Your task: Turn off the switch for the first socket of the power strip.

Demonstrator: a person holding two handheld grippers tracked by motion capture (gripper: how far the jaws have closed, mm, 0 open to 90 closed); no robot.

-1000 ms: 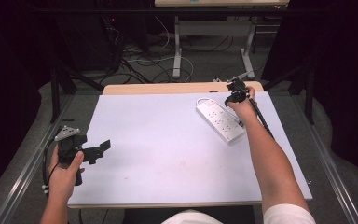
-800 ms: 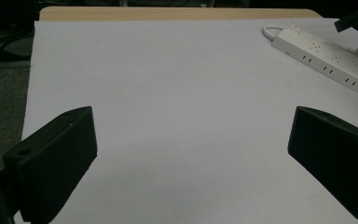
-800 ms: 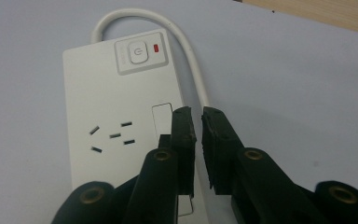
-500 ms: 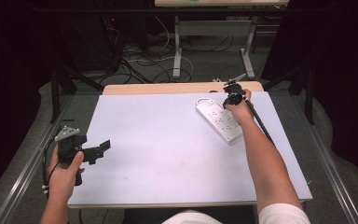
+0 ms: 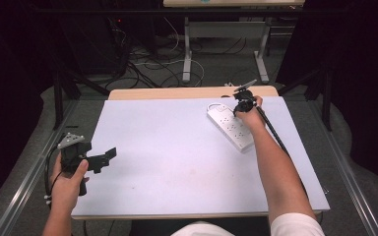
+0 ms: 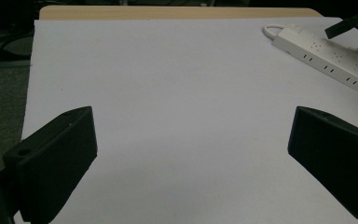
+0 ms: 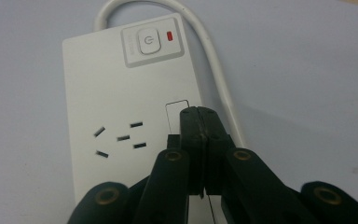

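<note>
A white power strip lies slantwise at the table's far right, with its round power button and red light at the far end. Its white cord loops out from that end. My right gripper is shut with nothing between its jaws, tips just over the strip's top face below the button; in the high view the right gripper sits at the strip's far end. My left gripper is held open at the table's left edge; the strip lies far off to its upper right.
The white table sheet covers a wooden top that shows along the far edge. Cables and metal stand legs lie on the floor beyond the table. A black cable trails from the right gripper along the forearm.
The right gripper has shifted slightly left and nearer along the strip's far end. The left gripper has stayed put.
</note>
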